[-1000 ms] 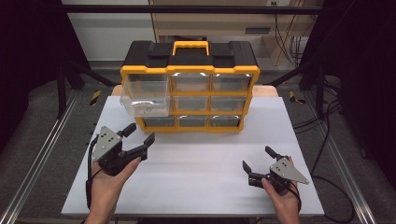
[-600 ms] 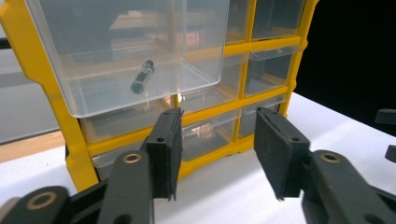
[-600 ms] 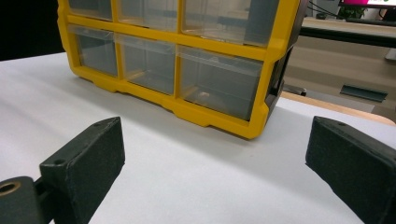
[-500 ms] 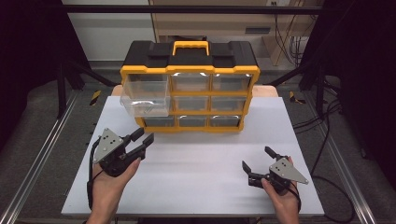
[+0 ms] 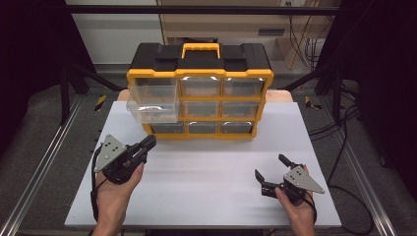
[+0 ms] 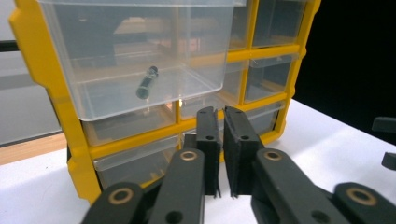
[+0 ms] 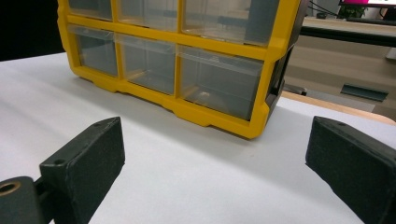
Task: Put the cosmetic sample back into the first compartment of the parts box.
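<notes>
A yellow and black drawer organizer stands at the back middle of the white table. Its top-left clear drawer is pulled out and holds a small dark bolt. My left gripper points at the organizer's lower left corner, a short way in front of it. In the left gripper view, the left gripper has just been closing and is shut, with nothing between the pads. My right gripper rests near the front right. In the right gripper view, the right gripper stands open wide with nothing in it, facing the organizer's bottom-right drawers.
The other drawers sit pushed in. A yellow carry handle tops the organizer. Metal rails run along both sides of the table. Cables hang at the right. Bare table surface lies between the two hands.
The left gripper's jaws have come together from wide open to shut, with nothing caught between them. Both hands and the right gripper stayed where they were.
</notes>
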Motion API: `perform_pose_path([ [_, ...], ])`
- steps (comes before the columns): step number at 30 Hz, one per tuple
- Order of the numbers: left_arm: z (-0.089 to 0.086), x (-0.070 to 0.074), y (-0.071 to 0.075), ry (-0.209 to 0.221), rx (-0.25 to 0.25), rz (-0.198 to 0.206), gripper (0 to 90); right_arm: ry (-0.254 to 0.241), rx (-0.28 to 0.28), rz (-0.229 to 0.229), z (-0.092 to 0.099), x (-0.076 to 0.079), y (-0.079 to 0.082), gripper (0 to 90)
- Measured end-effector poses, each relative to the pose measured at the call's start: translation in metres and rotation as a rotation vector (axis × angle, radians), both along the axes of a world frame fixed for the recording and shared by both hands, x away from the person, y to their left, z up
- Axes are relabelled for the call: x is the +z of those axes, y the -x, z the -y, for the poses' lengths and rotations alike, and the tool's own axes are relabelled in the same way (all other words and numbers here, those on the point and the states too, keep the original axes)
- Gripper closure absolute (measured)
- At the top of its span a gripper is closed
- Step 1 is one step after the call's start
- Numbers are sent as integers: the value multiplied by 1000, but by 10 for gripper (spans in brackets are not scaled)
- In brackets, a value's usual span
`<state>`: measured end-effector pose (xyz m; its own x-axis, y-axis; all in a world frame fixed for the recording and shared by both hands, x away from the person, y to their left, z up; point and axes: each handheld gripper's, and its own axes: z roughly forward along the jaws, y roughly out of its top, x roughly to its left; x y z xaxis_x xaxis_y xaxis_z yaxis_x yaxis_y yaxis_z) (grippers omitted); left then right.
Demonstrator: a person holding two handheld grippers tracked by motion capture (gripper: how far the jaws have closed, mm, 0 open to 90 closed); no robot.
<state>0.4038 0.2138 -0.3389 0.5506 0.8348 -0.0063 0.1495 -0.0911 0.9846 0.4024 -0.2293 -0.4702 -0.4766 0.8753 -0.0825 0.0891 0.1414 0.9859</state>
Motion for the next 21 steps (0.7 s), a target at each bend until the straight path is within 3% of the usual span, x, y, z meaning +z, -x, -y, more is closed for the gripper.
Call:
perform_pose_path([
  [12,0,0,-16,39,22,-57,896,0,-1,1,0,1,1,47],
  [21,1,6,-24,36,36,-54,896,10,-1,0,-1,0,0,52],
])
